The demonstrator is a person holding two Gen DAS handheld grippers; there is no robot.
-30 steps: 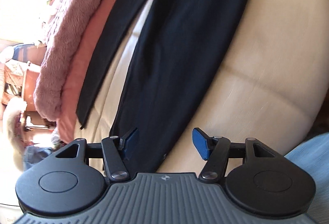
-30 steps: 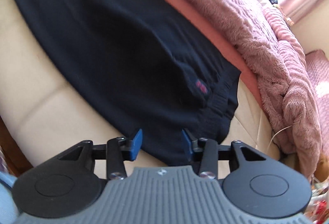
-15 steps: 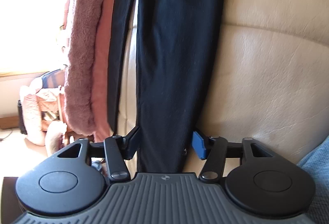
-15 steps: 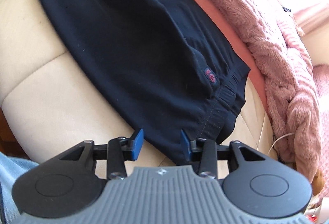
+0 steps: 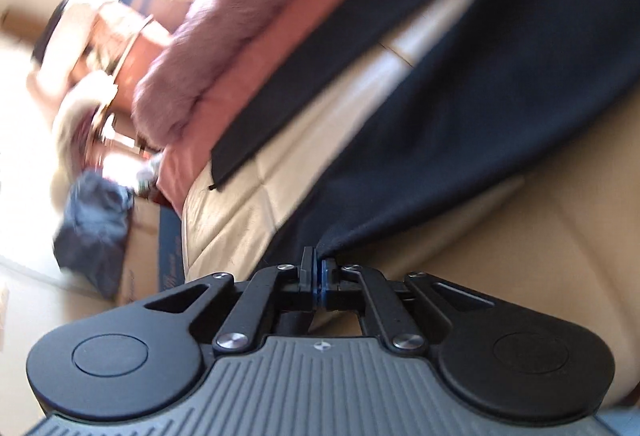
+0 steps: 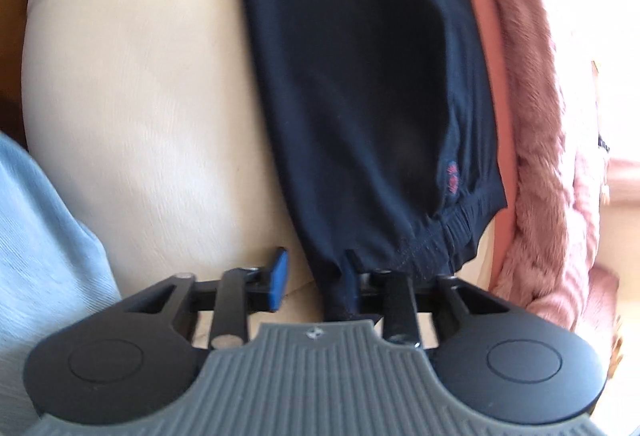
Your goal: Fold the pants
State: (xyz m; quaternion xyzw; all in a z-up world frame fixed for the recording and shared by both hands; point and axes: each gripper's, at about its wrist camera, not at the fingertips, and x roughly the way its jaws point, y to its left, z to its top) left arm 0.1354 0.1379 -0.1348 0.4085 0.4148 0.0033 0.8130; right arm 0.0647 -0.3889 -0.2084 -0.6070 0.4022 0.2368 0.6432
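Observation:
Dark navy pants (image 5: 460, 124) lie stretched along a beige leather sofa seat (image 5: 520, 236). My left gripper (image 5: 319, 270) is shut on the hem end of the near leg, and the cloth pulls up into a point at the pads. The other leg (image 5: 320, 68) lies flat beside it. In the right wrist view the elastic waistband (image 6: 452, 232) is nearest. My right gripper (image 6: 316, 276) has the waistband's near corner between its closing jaws. The blue left pad (image 6: 279, 276) stands clear of the cloth, and the fabric covers the right finger.
A fluffy pink blanket (image 6: 532, 116) over a salmon cover (image 5: 256, 84) runs along the sofa back behind the pants. A light blue sleeve (image 6: 44, 236) is at the left of the right wrist view. Blurred clutter and a dark cloth (image 5: 96, 220) lie beyond the sofa's end.
My left gripper closed on the near leg's hem, rolled and rose with it. My right gripper rolled, sank onto the waistband corner and its jaws narrowed.

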